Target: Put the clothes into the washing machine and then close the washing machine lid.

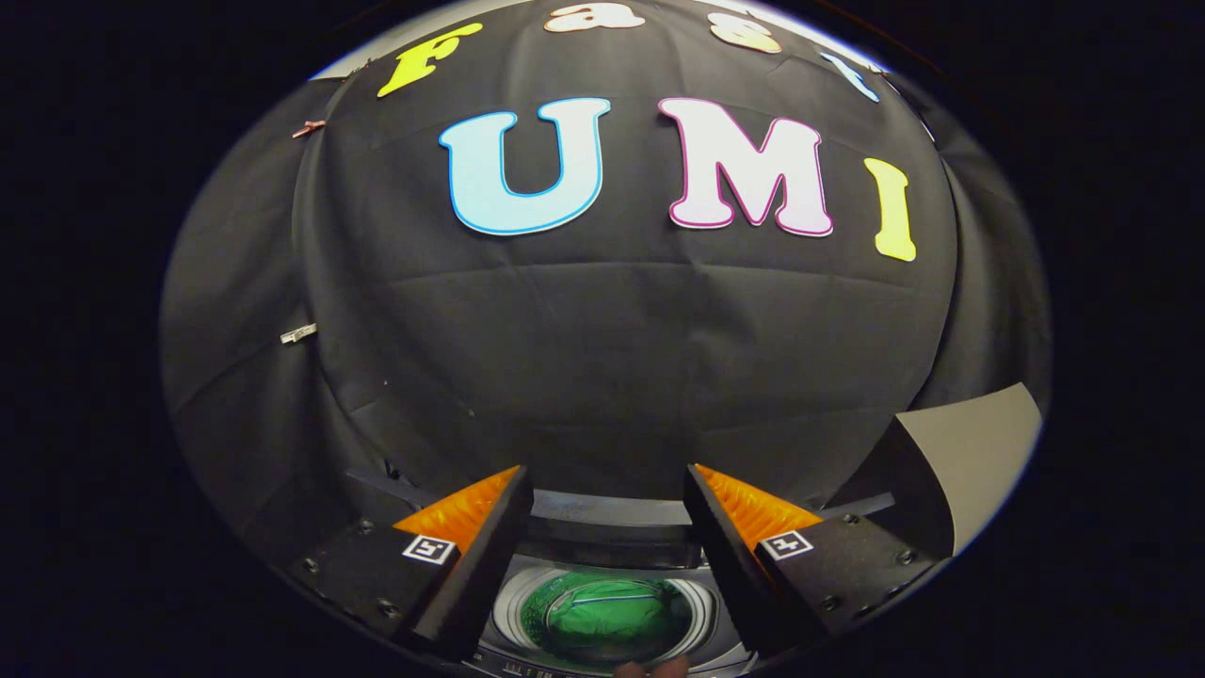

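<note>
The washing machine is seen below and between the fingers, its round drum open to the top, with the rear panel just beyond the fingertips. No lid can be made out, so its hinge side cannot be told. The clothes, a green bundle with a pale seam line across it, are already lying inside the drum. The loading is judged done and the closing is left: the lid should be found first, met flat and lowered steadily, not dropped. The gripper is held above the drum, jaws spread wide with nothing between them.
</note>
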Available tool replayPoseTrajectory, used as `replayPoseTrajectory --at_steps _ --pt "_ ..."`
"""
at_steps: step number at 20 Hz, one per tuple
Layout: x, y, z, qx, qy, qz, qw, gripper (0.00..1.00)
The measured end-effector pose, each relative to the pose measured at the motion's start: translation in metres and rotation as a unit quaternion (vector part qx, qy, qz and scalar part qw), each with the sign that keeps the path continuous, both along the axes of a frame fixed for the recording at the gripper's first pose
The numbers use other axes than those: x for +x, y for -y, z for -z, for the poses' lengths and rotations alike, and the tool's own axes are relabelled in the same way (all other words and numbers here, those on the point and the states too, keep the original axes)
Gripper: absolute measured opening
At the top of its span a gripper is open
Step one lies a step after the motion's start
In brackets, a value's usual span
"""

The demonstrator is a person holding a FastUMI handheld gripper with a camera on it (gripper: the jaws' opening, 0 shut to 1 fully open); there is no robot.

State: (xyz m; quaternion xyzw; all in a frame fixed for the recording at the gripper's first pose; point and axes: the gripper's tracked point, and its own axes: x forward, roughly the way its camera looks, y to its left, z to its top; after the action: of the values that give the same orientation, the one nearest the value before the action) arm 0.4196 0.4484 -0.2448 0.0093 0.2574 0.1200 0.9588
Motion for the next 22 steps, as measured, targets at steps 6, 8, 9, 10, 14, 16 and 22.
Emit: replayPoseTrajectory --at_steps 6,8,9,10,14,16,22 --pt "0.0 0.001 0.008 -0.011 -0.03 -0.012 0.999 1.0" --pt "-0.004 0.002 0.009 -0.022 -0.05 -0.017 0.998 1.0" --pt "-0.003 0.002 0.01 -0.025 -0.055 -0.017 0.998 1.0" --pt "-0.001 0.002 0.01 -0.022 -0.056 -0.014 0.998 1.0" --pt "0.0 0.002 0.005 -0.021 -0.048 -0.014 0.999 0.99" --pt "0.0 0.004 0.002 -0.027 -0.037 -0.011 0.999 0.99" --pt "-0.026 0.015 -0.035 -0.014 0.008 -0.013 1.0 1.0"
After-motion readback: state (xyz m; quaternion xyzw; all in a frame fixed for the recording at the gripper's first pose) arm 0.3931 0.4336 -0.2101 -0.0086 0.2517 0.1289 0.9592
